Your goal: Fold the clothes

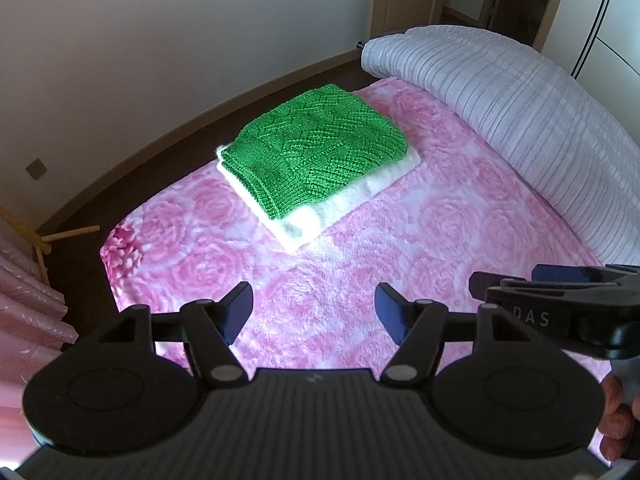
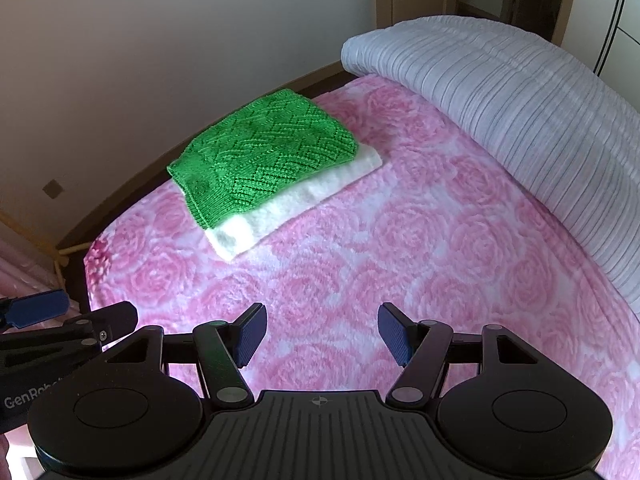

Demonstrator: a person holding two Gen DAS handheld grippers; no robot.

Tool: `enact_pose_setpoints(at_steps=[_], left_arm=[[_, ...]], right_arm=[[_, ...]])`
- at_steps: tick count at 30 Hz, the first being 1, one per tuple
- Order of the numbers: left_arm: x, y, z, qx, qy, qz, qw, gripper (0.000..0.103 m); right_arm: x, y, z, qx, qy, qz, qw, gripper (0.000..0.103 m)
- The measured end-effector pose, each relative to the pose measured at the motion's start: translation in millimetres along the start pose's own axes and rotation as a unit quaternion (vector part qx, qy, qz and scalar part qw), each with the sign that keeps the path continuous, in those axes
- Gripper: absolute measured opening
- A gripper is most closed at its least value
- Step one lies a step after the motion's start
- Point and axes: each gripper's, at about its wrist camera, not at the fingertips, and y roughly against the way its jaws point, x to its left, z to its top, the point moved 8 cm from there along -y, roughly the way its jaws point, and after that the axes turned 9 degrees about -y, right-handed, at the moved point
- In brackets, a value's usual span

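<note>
A folded green knit sweater (image 1: 316,148) lies on top of a folded white fluffy garment (image 1: 304,228) near the far left edge of the bed; both also show in the right wrist view, the sweater (image 2: 260,156) on the white garment (image 2: 288,208). My left gripper (image 1: 314,312) is open and empty, held above the pink rose blanket (image 1: 400,248), well short of the stack. My right gripper (image 2: 322,332) is open and empty, also above the blanket (image 2: 400,240). The right gripper shows at the right of the left view (image 1: 532,280), and the left gripper at the left of the right view (image 2: 76,312).
A rolled grey-white striped quilt (image 1: 520,112) lies along the bed's far right side. Dark floor and a white wall (image 1: 160,40) lie beyond the bed's left edge. Pink curtain fabric (image 1: 24,300) and a wooden stand (image 1: 68,234) are at the left.
</note>
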Motion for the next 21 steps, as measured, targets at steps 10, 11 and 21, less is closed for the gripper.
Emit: enact_pose_setpoints(at_steps=[10,11,21], left_arm=[[13,-27,10,0.017,0.01,0.005,0.9998,0.064],[15,-29,11,0.018,0.011,0.005,0.9998,0.064],[32,-43,20,0.024,0.02,0.009,0.9995,0.064]], right_arm=[[6,-25,16,0.013,0.001,-0.002,1.0,0.065],[8,-27,17,0.014,0.002,-0.002,1.0,0.065],[22,-46,30,0.022,0.01,-0.003,1.0,0.065]])
